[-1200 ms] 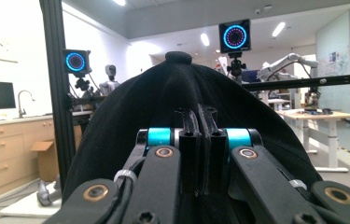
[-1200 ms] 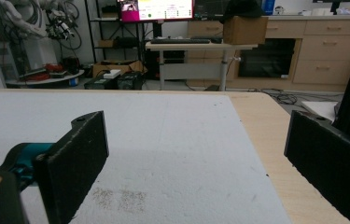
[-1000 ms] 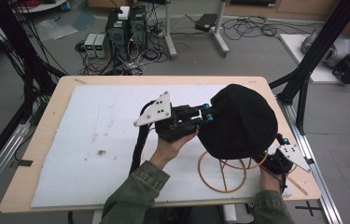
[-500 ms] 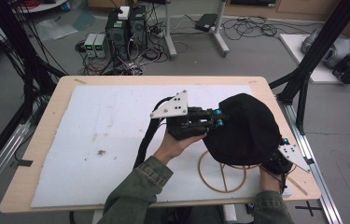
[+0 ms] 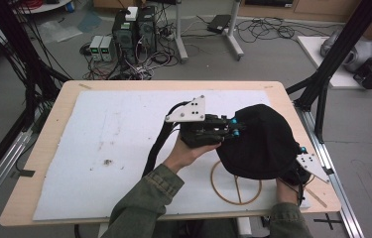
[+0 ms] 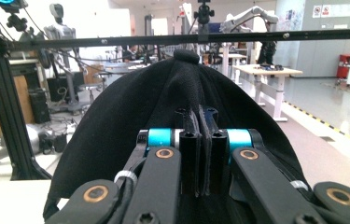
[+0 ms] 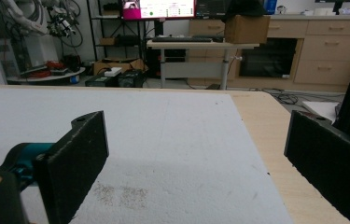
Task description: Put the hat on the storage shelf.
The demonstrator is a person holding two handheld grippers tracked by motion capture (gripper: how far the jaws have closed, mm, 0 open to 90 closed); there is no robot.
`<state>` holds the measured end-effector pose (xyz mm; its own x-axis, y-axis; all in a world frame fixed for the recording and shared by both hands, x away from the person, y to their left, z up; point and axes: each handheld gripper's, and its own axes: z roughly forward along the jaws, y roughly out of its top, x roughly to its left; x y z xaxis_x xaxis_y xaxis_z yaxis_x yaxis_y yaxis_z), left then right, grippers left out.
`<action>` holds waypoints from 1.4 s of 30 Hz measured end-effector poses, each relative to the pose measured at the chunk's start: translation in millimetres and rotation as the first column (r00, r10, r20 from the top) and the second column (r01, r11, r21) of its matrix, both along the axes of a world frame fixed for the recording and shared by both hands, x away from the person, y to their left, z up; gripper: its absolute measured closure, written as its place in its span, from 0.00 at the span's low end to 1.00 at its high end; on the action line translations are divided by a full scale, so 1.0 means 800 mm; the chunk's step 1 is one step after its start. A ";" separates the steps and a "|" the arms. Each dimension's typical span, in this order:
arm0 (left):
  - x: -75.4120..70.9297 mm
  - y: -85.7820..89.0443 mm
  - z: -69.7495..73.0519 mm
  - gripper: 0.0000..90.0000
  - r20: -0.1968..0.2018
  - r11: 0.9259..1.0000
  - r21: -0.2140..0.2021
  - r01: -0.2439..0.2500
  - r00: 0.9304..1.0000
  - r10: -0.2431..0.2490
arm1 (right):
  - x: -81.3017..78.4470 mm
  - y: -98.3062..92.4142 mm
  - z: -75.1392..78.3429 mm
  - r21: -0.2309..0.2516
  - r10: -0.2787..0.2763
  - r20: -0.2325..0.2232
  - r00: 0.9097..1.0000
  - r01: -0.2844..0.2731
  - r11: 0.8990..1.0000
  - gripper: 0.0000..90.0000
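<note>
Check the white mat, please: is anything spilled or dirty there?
Yes. The white mat has a small dark speck of debris on its left part, with faint smudges around it. Nothing else looks spilled.

— Anything different from a second ago?
— Left gripper (image 5: pixel 234 130) further right and slightly toward the near edge now, jaws pinched on the black cap (image 5: pixel 263 144), grey plate tilted up more.
— And the cap itself?
— Shifted right with it, covering less of the wooden ring stand (image 5: pixel 236 182); more of the hoop and its spokes uncovered on the white mat (image 5: pixel 109 144).
</note>
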<state>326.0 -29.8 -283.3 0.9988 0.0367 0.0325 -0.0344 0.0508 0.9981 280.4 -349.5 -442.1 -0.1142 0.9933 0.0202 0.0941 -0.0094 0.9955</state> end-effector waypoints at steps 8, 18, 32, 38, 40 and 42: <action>0.003 -0.006 -0.001 0.73 -0.032 0.999 0.020 -0.047 0.998 0.048 | -0.001 -0.002 0.001 0.006 -0.006 0.005 1.000 0.006 1.000 0.06; 0.006 -0.001 -0.001 0.52 -0.043 0.998 0.024 -0.061 0.997 0.062 | -0.001 -0.001 0.001 0.007 -0.008 0.006 1.000 0.008 1.000 0.06; 0.007 0.007 -0.005 0.41 -0.062 0.996 0.035 -0.085 0.994 0.087 | -0.001 -0.001 0.000 0.001 -0.006 0.003 1.000 0.006 1.000 0.06; 0.007 0.014 -0.004 0.36 -0.063 0.995 0.024 -0.098 0.993 0.100 | 0.000 -0.001 0.000 -0.006 -0.004 0.002 1.000 0.005 1.000 0.06; 0.006 0.017 -0.004 0.36 -0.065 0.994 0.024 -0.103 0.992 0.104 | -0.001 0.000 0.000 -0.005 -0.005 -0.002 1.000 0.005 1.000 0.06; 0.005 0.019 -0.005 0.36 -0.066 0.994 0.020 -0.105 0.992 0.106 | -0.001 0.000 0.000 -0.008 -0.003 0.001 1.000 0.003 1.000 0.06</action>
